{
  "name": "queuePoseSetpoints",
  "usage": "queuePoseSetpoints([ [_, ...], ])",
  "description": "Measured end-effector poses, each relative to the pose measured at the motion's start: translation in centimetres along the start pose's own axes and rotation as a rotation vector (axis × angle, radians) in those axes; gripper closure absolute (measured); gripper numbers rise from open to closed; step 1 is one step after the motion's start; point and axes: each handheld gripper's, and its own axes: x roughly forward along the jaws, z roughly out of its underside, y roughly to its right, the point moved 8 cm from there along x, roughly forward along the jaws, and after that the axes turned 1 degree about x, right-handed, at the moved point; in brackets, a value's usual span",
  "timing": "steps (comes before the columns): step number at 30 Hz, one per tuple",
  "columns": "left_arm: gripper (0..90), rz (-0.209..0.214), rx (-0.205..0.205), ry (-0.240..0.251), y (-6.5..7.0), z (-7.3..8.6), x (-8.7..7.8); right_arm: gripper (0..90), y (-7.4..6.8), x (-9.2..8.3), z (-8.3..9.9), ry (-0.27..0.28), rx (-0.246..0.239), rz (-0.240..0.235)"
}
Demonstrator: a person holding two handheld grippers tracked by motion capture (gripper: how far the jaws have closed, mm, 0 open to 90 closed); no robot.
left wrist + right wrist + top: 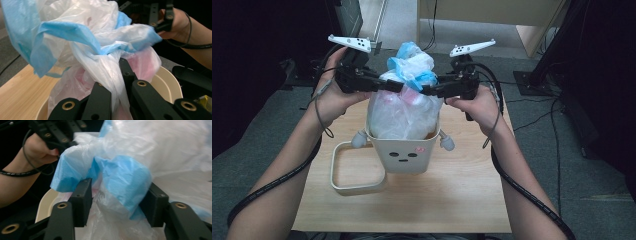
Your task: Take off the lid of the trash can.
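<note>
A cream bin (404, 157) with a drawn face stands on the wooden table (452, 195). Inside it sits a full translucent white plastic bag (399, 112), its blue-edged top (412, 62) bunched above the rim. My left gripper (399, 86) comes in from the left and is shut on the twisted neck of the bag (110, 67), just under the blue folds. My right gripper (428, 91) comes in from the right. In the right gripper view its jaws (117, 202) stand apart, with a blue fold of the bag (125, 177) loose between the pads.
A cream rectangular ring (343, 186) lies flat on the table, touching the bin's left side. Small white arm-like knobs (446, 142) stick out from the bin's sides. Grey carpet surrounds the table, with cables and dark stands at the back and right.
</note>
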Motion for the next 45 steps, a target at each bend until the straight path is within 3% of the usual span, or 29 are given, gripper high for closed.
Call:
queuePoseSetpoints([
  [5, 89.5, -0.018, 0.028, -0.006, 0.3, -0.6, 0.2, 43.6, -1.5, 0.9, -0.1, -0.020, -0.033, -0.029],
  [6, 89.5, -0.021, 0.028, -0.008, 0.3, -0.6, 0.2, 43.6, -1.6, 0.9, -0.2, -0.024, -0.046, -0.012],
  [8, 89.6, -0.029, 0.026, -0.006, 0.2, -0.5, -0.2, 42.7, -1.8, 0.3, -0.5, -0.001, -0.084, 0.011],
  [10, 89.6, -0.036, 0.014, 0.005, -0.2, -0.4, -0.6, 39.5, -2.0, -0.4, -0.8, 0.038, -0.071, -0.015],
  [12, 89.6, -0.030, 0.005, 0.016, -0.3, -0.4, -0.8, 33.6, -2.1, -0.5, -0.8, 0.043, -0.077, -0.035],
  [14, 89.6, -0.030, 0.010, 0.021, -0.1, -0.6, -0.6, 26.7, -2.5, -0.1, -0.5, 0.019, -0.080, -0.059],
  [17, 89.6, -0.025, 0.021, 0.029, 0.3, -1.0, -0.2, 19.1, -2.9, 1.1, -0.3, -0.017, -0.099, -0.055],
  [20, 89.8, 0.004, 0.023, 0.052, 1.0, -1.7, -0.1, 18.5, -2.8, 2.4, 0.2, -0.076, -0.132, -0.020],
  [22, 89.8, -0.008, 0.040, 0.032, 1.2, -1.8, 0.2, 18.9, -2.8, 3.4, 0.8, -0.127, -0.164, 0.010],
  [25, 89.7, -0.013, 0.048, 0.014, 1.2, -1.5, 0.4, 32.6, -2.8, 4.3, 1.2, -0.161, -0.209, 0.058],
  [29, 87.5, -0.018, 0.035, 0.032, 0.9, -1.2, 0.2, 59.3, -2.4, 4.1, 1.4, -0.149, -0.192, 0.064],
  [32, 71.6, -0.028, 0.034, 0.041, 0.9, -1.2, 0.0, 71.0, -1.9, 3.8, 1.5, -0.154, -0.156, 0.070],
  [38, 56.7, -0.081, 0.096, 0.045, 1.6, -1.5, -0.8, 75.9, -1.3, 3.2, 1.6, -0.157, -0.107, 0.067],
  [45, 45.4, -0.092, 0.109, 0.075, 2.5, -2.5, -1.9, 77.7, -1.0, 2.7, 1.6, -0.151, -0.094, 0.072],
])
